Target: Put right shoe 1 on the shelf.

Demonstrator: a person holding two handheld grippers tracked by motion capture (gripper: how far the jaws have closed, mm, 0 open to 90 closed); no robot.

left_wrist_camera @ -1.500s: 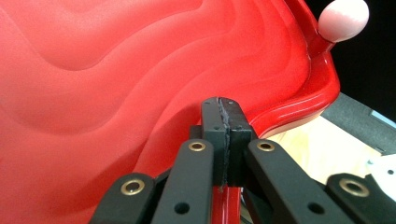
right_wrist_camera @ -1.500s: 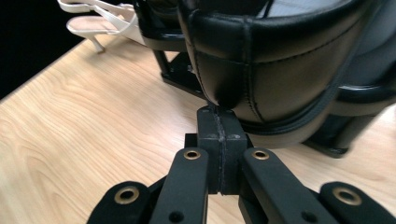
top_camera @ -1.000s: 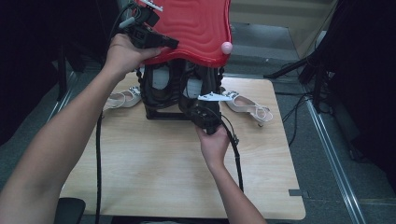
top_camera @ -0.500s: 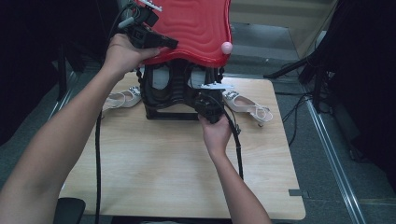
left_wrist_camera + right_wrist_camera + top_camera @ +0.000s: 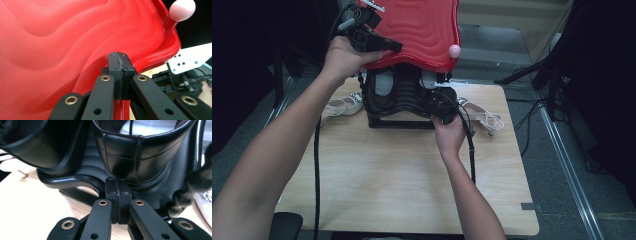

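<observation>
Left gripper (image 5: 382, 46): jaws pressed together, pads meeting with no gap in the left gripper view (image 5: 120, 75). They lie against the front edge of the red lid (image 5: 422, 30); whether the lid's rim is pinched between them cannot be told. The left hand (image 5: 343, 57) holds this gripper up at the lid's left front corner.

Right gripper (image 5: 443, 102): jaws pressed together, nothing between the pads in the right gripper view (image 5: 118, 202). Its tips sit at the lower right of the black stand (image 5: 399, 97), just beside a black leather shoe (image 5: 140, 152) with visible stitching, apart from a curved black tube (image 5: 72, 181) of the frame. The right hand (image 5: 449, 137) grips it from the near side.

Red lid: wavy moulded surface, raised and tilted above the black stand at the far middle of the wooden table (image 5: 402, 185). A pink knob (image 5: 454, 50) stands at its right front corner, also seen in the left gripper view (image 5: 182, 10).

Other items: a pale strappy sandal (image 5: 339, 105) lies on the table left of the stand, and a second sandal (image 5: 484, 120) right of it. A black cable (image 5: 317, 170) trails along the left forearm to the table's near edge.
</observation>
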